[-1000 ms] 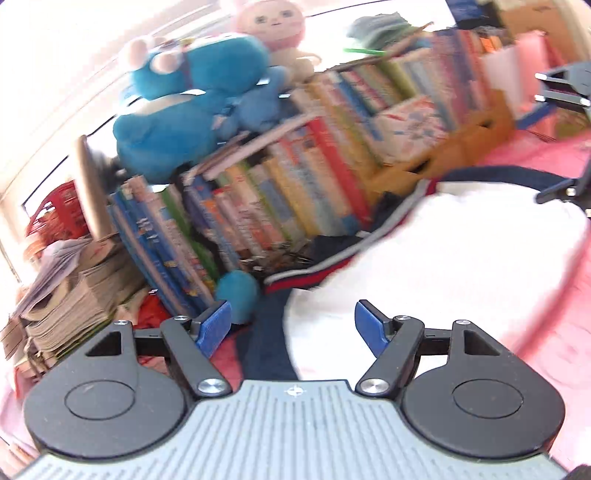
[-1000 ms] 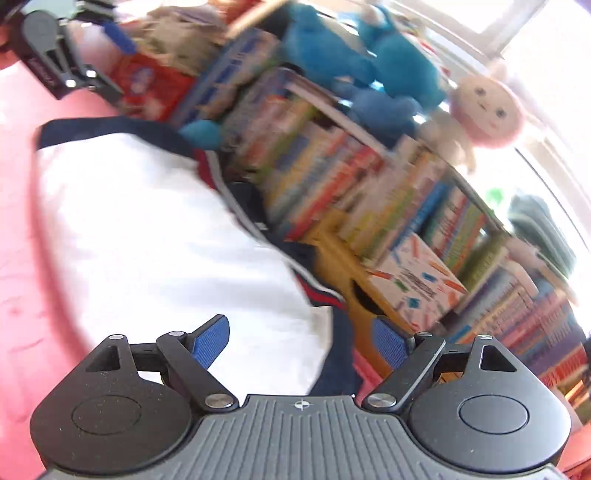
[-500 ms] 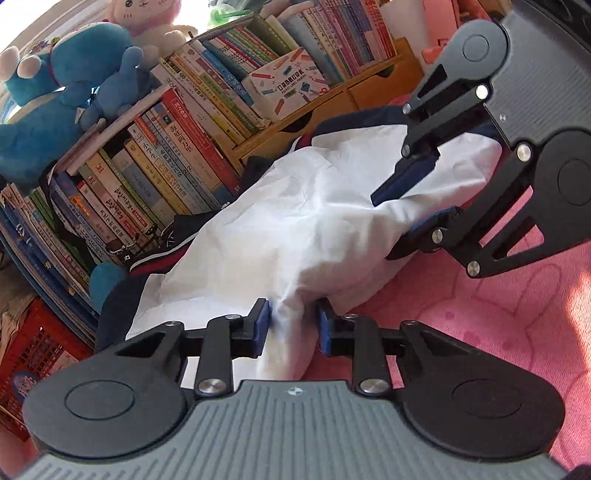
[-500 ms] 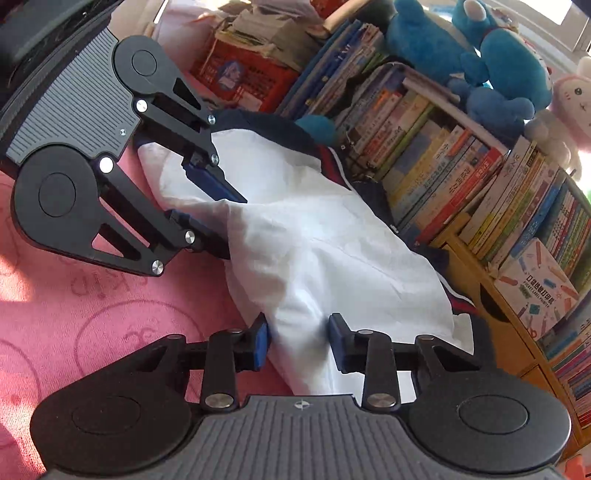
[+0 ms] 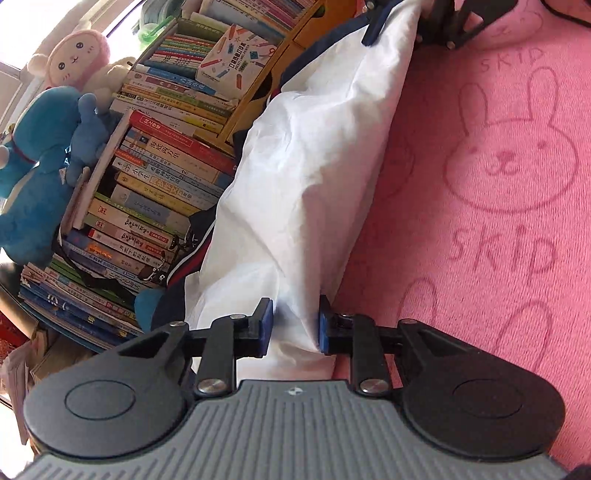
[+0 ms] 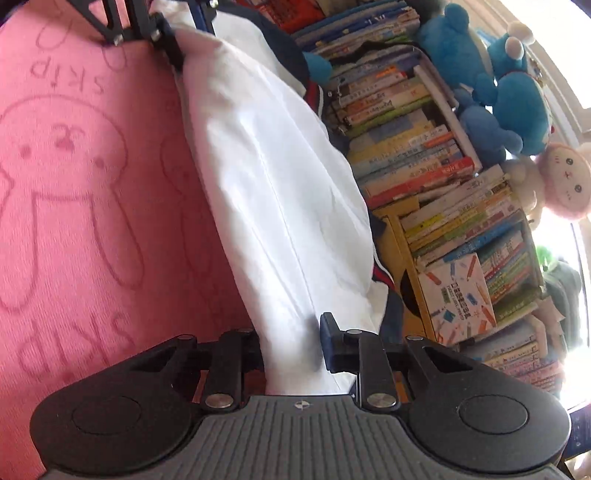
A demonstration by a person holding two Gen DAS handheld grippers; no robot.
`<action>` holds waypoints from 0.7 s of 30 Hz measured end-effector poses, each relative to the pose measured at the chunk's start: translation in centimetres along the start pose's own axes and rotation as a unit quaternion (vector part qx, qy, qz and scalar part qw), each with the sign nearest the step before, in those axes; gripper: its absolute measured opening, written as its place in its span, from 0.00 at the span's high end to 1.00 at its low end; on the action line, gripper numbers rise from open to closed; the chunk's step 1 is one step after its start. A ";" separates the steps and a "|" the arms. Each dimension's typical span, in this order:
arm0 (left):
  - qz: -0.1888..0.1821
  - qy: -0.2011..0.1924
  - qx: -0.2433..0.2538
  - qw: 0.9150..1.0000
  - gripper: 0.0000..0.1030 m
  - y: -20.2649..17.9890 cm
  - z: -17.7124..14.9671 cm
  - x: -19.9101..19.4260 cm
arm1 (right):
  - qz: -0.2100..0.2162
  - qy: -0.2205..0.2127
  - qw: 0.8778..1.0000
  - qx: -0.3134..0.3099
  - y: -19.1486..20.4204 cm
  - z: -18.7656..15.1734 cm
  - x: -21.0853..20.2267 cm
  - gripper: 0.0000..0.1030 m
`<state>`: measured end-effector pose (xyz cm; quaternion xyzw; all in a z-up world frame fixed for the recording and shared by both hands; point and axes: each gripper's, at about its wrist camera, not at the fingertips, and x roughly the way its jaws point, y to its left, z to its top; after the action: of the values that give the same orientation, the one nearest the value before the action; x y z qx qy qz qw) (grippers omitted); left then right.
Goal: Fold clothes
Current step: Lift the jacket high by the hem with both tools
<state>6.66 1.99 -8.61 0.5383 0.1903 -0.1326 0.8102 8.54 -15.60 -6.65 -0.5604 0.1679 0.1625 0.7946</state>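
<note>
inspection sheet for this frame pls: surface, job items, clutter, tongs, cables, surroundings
Surface: pink plush blanket with rabbit drawings.
Job's things: white garment with navy and red trim, stretched between both tongs.
Clutter: nothing seen on the blanket.
Grippers: left tongs shut on the garment; right tongs shut on its other end.
Cables: nothing seen.
Surroundings: packed bookshelf, blue plush toy, pink plush doll.

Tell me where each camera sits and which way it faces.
Left wrist: sits on the left gripper, looking along its fingers, shut on the white garment, toward the right gripper, with books to the left.
Right wrist: sits on the right gripper, shut on the garment's other end, facing the left gripper.
Shared: garment, pink blanket, books, plush toys.
</note>
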 end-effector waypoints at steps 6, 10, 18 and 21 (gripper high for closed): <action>0.024 0.002 0.052 0.998 0.56 -0.3 -0.5 -1.4 | -0.013 0.004 1.000 -0.002 0.5 -1.1 -0.4 0.72; 0.041 0.013 0.066 0.997 0.41 0.0 -1.2 -1.3 | -0.022 -0.005 1.000 -0.009 1.1 -0.5 -0.4 0.69; 0.111 0.016 0.185 0.976 0.56 -1.2 -3.0 1.0 | -0.054 -0.018 0.998 -0.016 1.3 -0.1 -1.1 0.88; 0.133 0.017 0.272 0.953 0.84 -3.0 -4.6 2.2 | -0.063 -0.025 0.998 -0.004 0.7 -0.4 -2.2 0.89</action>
<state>6.63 5.02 -13.67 0.7613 0.0875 -0.0607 0.6396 6.26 -15.89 -6.33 -0.5692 0.1117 0.1262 0.8048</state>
